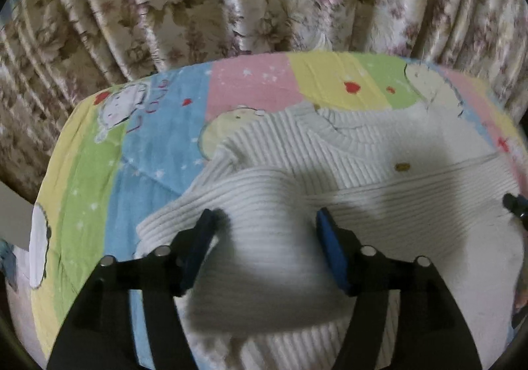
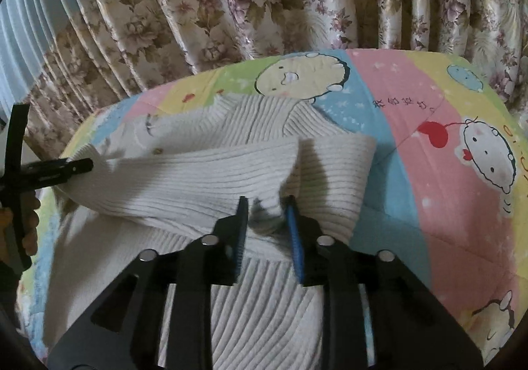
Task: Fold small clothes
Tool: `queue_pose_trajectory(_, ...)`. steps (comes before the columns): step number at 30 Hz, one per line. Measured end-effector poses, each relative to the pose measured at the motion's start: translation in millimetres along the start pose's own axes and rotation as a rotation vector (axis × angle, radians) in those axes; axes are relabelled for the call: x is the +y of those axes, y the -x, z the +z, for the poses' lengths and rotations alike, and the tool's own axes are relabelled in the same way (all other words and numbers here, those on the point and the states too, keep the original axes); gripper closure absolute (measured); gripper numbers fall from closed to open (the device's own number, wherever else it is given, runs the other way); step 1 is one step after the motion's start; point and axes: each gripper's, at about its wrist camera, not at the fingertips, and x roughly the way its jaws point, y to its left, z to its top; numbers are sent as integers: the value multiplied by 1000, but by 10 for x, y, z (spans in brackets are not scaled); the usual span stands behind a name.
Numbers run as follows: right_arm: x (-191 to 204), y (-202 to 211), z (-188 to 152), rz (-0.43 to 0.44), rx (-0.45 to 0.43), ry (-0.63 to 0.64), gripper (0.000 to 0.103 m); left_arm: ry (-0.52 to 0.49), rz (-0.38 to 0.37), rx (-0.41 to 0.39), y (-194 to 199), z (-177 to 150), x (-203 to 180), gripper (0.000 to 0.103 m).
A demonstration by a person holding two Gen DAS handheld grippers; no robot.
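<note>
A white ribbed sweater (image 1: 346, 152) lies spread on a pastel cartoon-print quilt (image 1: 250, 89), which covers a surface I cannot identify; a floral curtain (image 1: 198, 0) hangs behind the quilt's far edge. Taking the sweater as the reference: its neckline points toward the curtain, and a small yellow mark (image 1: 402, 167) shows on the chest just below the collar. One sleeve (image 2: 184, 178) is folded across the body of the sweater, lying on top of the chest panel. The left gripper (image 1: 262, 221) sits over the sweater's lower body, its blue-padded jaws spread wide apart with a raised hump of knit between them; neither pad is pressed shut on the cloth, so the jaws read as released. The right gripper (image 2: 266, 205) sits at the near edge of the folded sleeve, its jaws part-way closed with a bunched tuck of the sleeve's cuff end between the blue pads; whether the pads actually pinch the fabric I cannot tell. In the right wrist view the left gripper's black frame appears at the sweater's far left side, touching the knit edge, with a hand (image 2: 26, 224) wrapped round its handle. In the left wrist view a black tip of the right gripper shows at the sweater's right edge. The quilt is visible on both sides of the sweater and beyond its collar.
</note>
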Motion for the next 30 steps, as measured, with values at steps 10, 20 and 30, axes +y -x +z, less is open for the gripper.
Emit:
queue_pose_trajectory(10, 79, 5, 131, -238, -71, 105, 95, 170, -66, -40, 343, -247, 565, 25)
queue_pose_trajectory(20, -345, 7, 30, -271, -29, 14, 94, 37, 85, 41, -25, -145, 335, 39)
queue_pose_trajectory(30, -307, 69, 186, -87, -9, -68, 94, -50, 147, 54, -121, -167, 423, 78)
